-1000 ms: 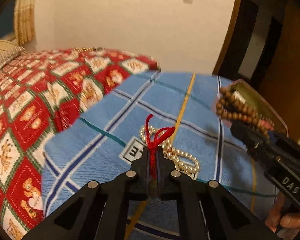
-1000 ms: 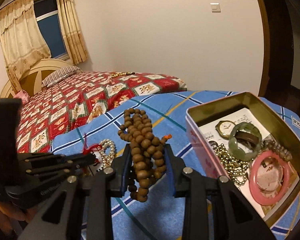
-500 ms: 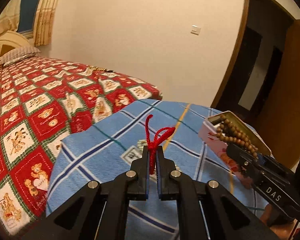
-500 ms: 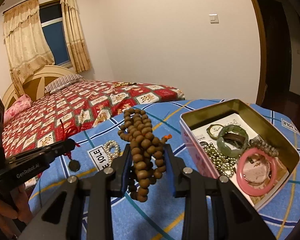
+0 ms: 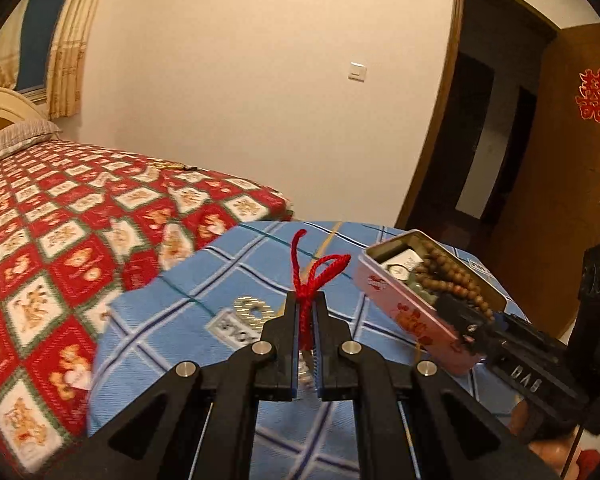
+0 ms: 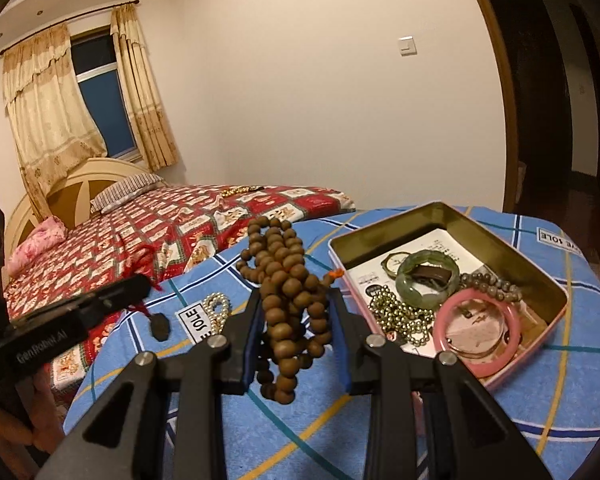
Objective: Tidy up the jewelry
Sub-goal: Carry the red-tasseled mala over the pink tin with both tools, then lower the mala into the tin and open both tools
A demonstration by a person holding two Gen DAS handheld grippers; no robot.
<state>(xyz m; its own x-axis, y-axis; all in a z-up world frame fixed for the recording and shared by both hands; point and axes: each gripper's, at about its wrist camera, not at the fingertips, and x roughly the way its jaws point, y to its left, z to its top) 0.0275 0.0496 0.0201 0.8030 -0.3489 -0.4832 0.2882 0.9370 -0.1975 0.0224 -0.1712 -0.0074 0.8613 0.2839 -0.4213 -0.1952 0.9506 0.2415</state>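
Both tongs are loaded: the left tongs [image 5: 307, 312] are pressed together on a red cord [image 5: 313, 276] whose dark pendant [image 6: 160, 326] dangles below, and the right tongs [image 6: 296, 312] are clamped on a bunched string of wooden beads [image 6: 286, 292], held above the blue checked cloth of the counter [image 6: 572, 392]. By my reading the step in hand is carrying these two pieces to the open tin [image 6: 548, 276], which sits on the counter to the right of the beads. The next move calls for bringing the beads over the tin's near rim and parting the tongs only once the whole loop hangs inside. Room is tight: a green bangle [image 6: 426, 276], a pink bangle [image 6: 478, 332], a watch [image 6: 396, 262], a gold ball chain [image 6: 400, 314] and a grey bead bracelet [image 6: 490, 282] already fill the tin. A pearl bracelet [image 6: 217, 308] lies on the cloth, not yet collected. With both tongs close together, they could crowd each other at the tin.
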